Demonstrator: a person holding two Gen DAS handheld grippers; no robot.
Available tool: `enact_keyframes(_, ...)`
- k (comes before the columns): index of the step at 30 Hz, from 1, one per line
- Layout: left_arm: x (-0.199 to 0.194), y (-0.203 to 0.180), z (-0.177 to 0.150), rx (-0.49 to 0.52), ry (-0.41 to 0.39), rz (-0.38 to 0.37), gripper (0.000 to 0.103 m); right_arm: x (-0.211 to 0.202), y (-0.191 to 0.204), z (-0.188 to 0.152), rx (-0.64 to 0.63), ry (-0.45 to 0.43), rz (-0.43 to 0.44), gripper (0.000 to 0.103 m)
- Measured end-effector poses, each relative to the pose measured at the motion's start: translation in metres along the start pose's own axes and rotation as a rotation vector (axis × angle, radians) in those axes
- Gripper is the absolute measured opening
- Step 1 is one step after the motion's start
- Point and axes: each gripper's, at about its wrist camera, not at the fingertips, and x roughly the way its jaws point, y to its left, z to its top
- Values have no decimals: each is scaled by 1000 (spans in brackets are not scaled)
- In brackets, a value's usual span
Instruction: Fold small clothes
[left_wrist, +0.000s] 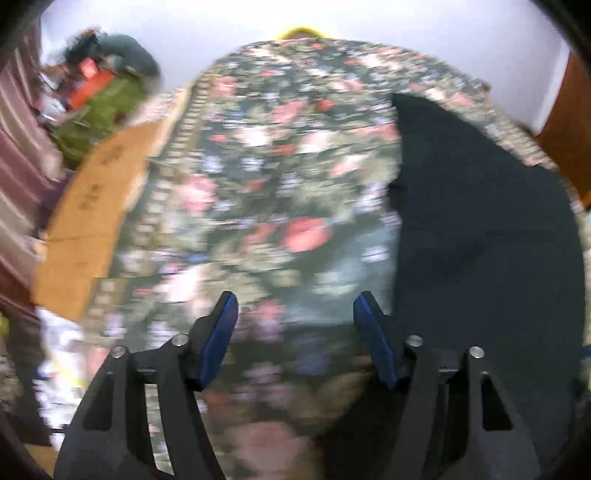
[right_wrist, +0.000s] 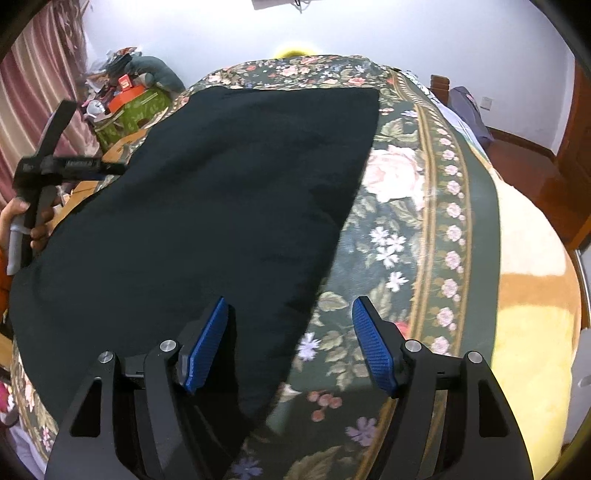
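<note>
A dark, near-black garment (right_wrist: 221, 203) lies spread flat on a floral bedspread (right_wrist: 406, 221). My right gripper (right_wrist: 291, 301) hovers open over the garment's near right edge. The left blue pad is above the cloth and the right one above the bedspread, neither pressing on it. In the blurred left wrist view the garment (left_wrist: 480, 240) lies to the right. My left gripper (left_wrist: 295, 299) stands open over the bare floral bedspread (left_wrist: 258, 166) with nothing between its fingers. The right wrist view also shows the left gripper (right_wrist: 55, 166), held by a hand (right_wrist: 14, 214) at the garment's left side.
A cluttered pile with green and orange boxes (right_wrist: 129, 99) sits at the back left beside a striped curtain (right_wrist: 37, 74). Cardboard (left_wrist: 85, 221) lies along the bed's left side. A yellow blanket (right_wrist: 535, 314) covers the right edge. Wooden floor (right_wrist: 524, 158) shows beyond it.
</note>
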Motion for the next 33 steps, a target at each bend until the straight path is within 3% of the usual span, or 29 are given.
enact_keyframes(6,-22,16,-12,30,-17,-57,66,-1,-3,13,18,-29,-3,66)
enact_keyframes(11,-32,-3,-7,16,-18,-219,70,10,-9,30,54,-50,16,66)
enact_keyframes(13,-27,-16,1,23,-8,-245,71,15,-14,38,76,-61,24,66)
enact_keyframes(18,-2,-39,18,51,25,-241,71,32,-26,65,110,-58,23,64)
enact_keyframes(22,12,-42,23,42,17,-238,78,41,-20,80,51,-56,-11,45)
enact_keyframes(25,16,-37,24,44,-7,-223,83,46,-16,86,-19,-66,-48,21)
enact_keyframes(26,17,-35,24,44,-14,-216,83,48,-14,89,-36,-67,-44,17)
enact_keyframes(33,13,-29,25,40,-38,-150,84,52,-15,106,-21,-65,-41,15)
